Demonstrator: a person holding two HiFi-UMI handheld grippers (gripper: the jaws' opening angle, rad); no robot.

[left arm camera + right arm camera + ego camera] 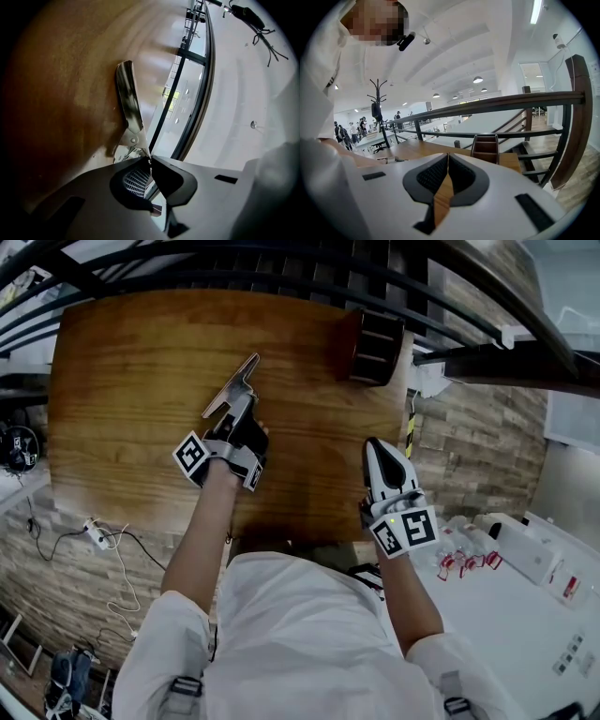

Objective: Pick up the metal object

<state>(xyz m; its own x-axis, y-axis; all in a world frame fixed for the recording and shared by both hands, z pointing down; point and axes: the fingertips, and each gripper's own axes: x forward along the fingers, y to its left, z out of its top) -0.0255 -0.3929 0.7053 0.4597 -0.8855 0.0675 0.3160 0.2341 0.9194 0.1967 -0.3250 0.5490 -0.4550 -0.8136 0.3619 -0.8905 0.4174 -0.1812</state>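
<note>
A flat silver metal object (232,385) lies on the brown wooden table (122,371), left of centre. Its near end sits between the jaws of the left gripper (240,409). The right gripper (375,442) is well to its right, above the table's near edge. A dark slatted wooden rack (377,345) stands at the far right corner, before a black metal railing (281,263).
</note>
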